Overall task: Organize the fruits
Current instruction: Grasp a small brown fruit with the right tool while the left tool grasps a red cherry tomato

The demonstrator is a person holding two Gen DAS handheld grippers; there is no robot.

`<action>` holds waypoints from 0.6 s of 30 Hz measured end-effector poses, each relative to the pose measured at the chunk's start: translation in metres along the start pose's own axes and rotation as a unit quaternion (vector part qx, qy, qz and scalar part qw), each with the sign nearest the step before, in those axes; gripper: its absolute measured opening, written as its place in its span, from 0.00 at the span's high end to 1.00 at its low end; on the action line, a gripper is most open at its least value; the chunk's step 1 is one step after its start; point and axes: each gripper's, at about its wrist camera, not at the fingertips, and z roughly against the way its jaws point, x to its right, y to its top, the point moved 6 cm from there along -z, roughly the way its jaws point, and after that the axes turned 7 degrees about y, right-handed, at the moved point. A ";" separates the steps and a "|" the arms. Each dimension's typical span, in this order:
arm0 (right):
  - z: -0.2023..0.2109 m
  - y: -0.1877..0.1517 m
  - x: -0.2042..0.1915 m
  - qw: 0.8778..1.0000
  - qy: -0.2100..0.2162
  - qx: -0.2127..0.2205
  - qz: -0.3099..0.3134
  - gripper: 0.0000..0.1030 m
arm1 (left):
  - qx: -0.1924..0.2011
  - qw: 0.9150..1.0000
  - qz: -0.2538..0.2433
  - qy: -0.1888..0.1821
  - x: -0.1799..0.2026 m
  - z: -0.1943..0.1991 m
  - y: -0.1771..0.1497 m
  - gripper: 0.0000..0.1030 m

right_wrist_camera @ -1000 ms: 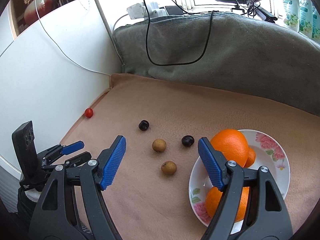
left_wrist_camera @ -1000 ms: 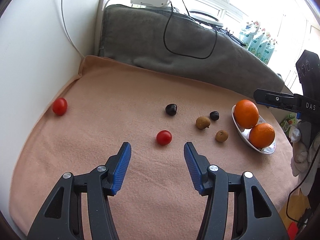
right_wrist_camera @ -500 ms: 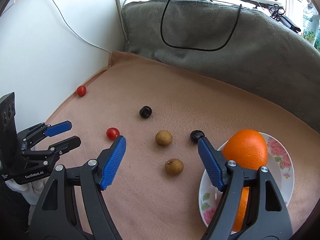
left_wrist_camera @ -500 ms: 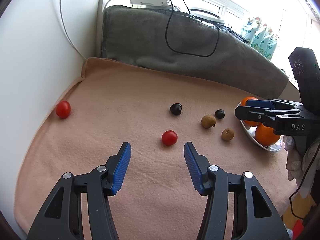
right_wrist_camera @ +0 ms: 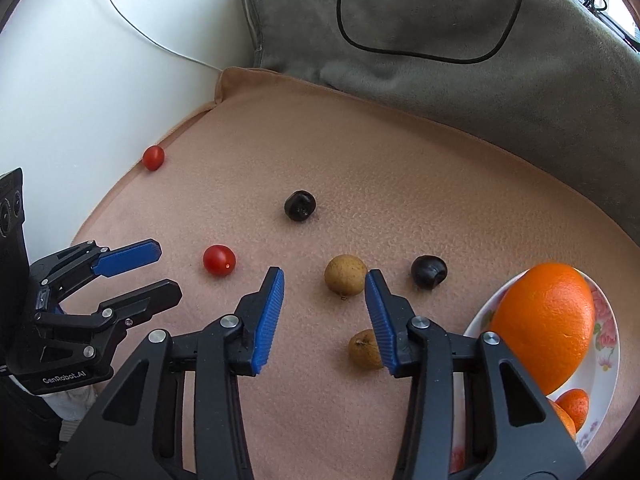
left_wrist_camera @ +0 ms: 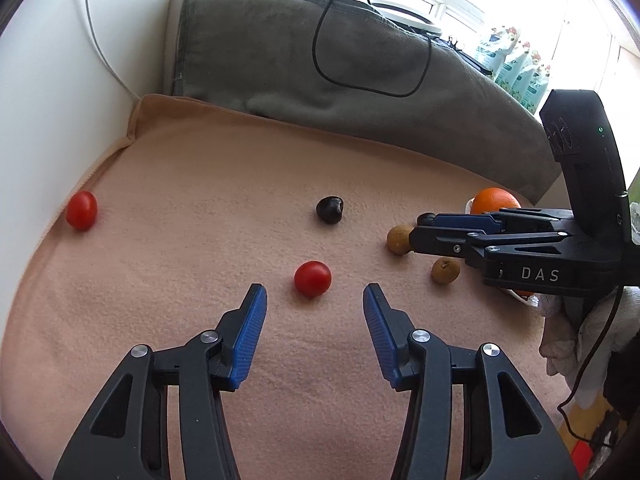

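Note:
On the peach blanket (left_wrist_camera: 200, 184) lie small fruits. My left gripper (left_wrist_camera: 314, 298) is open, its jaws just short of a red cherry tomato (left_wrist_camera: 312, 278), also in the right wrist view (right_wrist_camera: 219, 260). A second tomato (left_wrist_camera: 81, 210) sits far left by the wall. My right gripper (right_wrist_camera: 324, 280) is open, its jaws either side of a brown longan (right_wrist_camera: 345, 273); another longan (right_wrist_camera: 364, 349) lies by its right finger. Two dark fruits (right_wrist_camera: 300, 205) (right_wrist_camera: 429, 271) lie beyond. Oranges (right_wrist_camera: 542, 322) fill a floral plate (right_wrist_camera: 606, 360) at the right.
A grey cushion (left_wrist_camera: 320, 64) with a black cable (left_wrist_camera: 360, 80) backs the blanket. A white wall (left_wrist_camera: 60, 100) bounds the left side. The right gripper's body (left_wrist_camera: 540, 252) reaches in from the right in the left wrist view, partly hiding the plate.
Both grippers have moved forward and lower. The right gripper has shifted left from the plate toward the longans. The left gripper has closed in on the near tomato.

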 end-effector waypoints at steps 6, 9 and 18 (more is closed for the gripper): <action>-0.014 0.003 0.006 1.000 -0.007 -0.010 -0.007 0.59 | -0.007 1.000 -0.003 0.003 0.004 -0.012 0.003 0.56; -0.020 0.002 0.007 1.000 -0.010 -0.018 -0.009 0.59 | -0.013 1.000 -0.008 0.005 0.006 -0.018 0.005 0.59; -0.032 -0.001 0.011 0.999 -0.021 -0.032 -0.012 0.64 | -0.030 0.999 -0.019 0.017 0.008 -0.035 0.005 0.63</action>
